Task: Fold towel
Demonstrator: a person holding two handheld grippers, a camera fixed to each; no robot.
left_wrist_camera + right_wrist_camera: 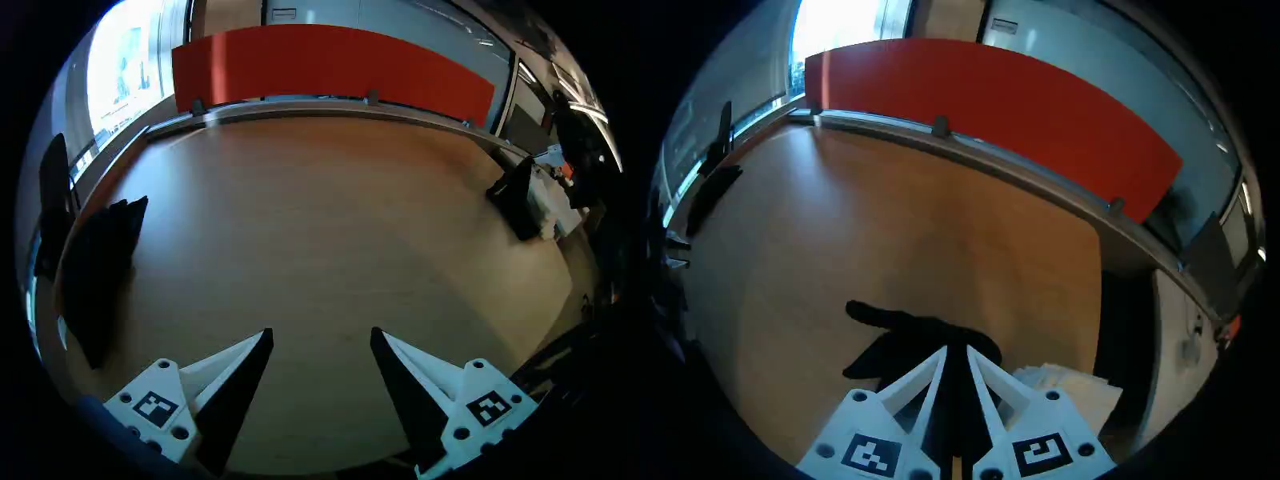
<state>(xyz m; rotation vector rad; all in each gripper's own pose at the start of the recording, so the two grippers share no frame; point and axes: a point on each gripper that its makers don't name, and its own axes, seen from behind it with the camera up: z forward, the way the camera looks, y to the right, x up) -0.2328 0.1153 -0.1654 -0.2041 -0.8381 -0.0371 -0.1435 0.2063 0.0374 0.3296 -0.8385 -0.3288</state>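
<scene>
Big wooden worktop [320,224] with a long red panel [336,68] standing along its far edge. That's most of what you'd notice walking in.

The towel [904,336] is the black, rumpled one lying on the wood near the right-hand end of the worktop, not flattened out at all. There's a second dark cloth [96,264] heaped way over on the opposite side, well apart from it. A white pile [1072,388] of what looks like folded stuff sits just beside the black towel.

The right gripper [958,350] is down on that towel. Its jaws are drawn in to a thin slit with dark fabric in the gap, so I'd say it has a pinch of it, though how much cloth is really in there I can't tell. The left gripper [321,332] hangs over bare wood with its jaws spread wide and nothing in them.

Here's where I think it could go sideways. One pinch somewhere in a crumpled towel means a lift just drags up a bunch, and any fold made from that comes out lopsided. The pinch could also slip if it's only got a thin edge. And the towel is close enough to the white pile that a careless drag could shove or topple it. The free gripper needs a corner first — that's my guess.
</scene>
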